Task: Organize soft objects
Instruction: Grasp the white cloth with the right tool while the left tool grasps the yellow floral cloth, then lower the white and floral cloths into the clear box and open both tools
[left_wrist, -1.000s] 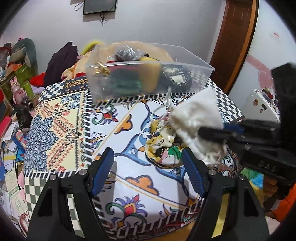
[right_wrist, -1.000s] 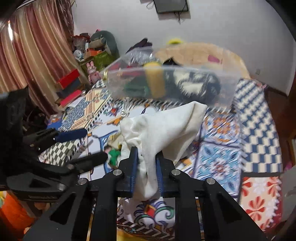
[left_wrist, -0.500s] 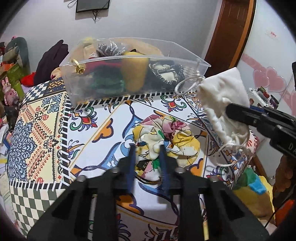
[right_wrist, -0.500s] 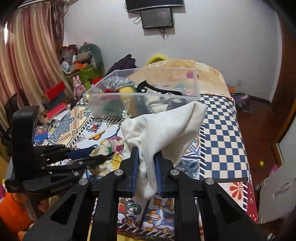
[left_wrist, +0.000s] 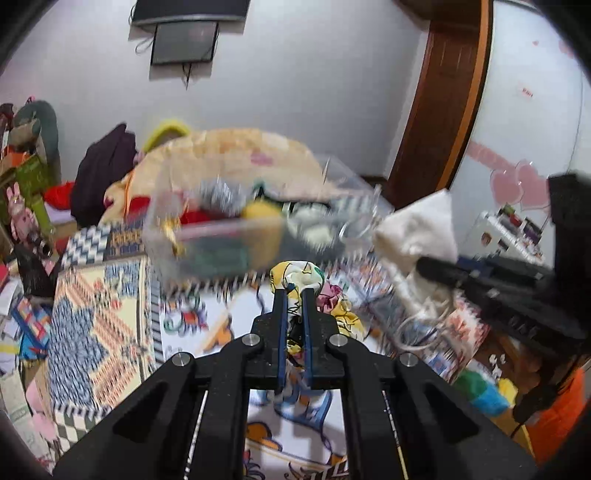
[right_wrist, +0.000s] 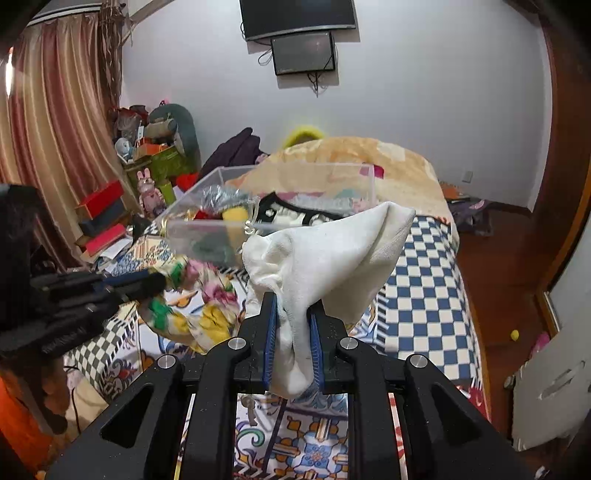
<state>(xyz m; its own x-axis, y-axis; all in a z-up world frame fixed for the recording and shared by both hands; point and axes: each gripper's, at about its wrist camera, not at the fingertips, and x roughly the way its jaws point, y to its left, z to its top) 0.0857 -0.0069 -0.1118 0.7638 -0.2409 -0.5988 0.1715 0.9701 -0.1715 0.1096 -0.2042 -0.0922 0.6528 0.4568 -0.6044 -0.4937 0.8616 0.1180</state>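
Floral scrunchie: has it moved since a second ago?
Yes. The floral scrunchie lay flat on the patterned cloth in front of the clear box; now the left gripper is shut on it, lifted off.

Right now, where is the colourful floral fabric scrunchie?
The colourful floral fabric scrunchie is clamped in the left gripper, lifted above the patterned bedspread, in front of the clear plastic box and left of the white drawstring pouch.
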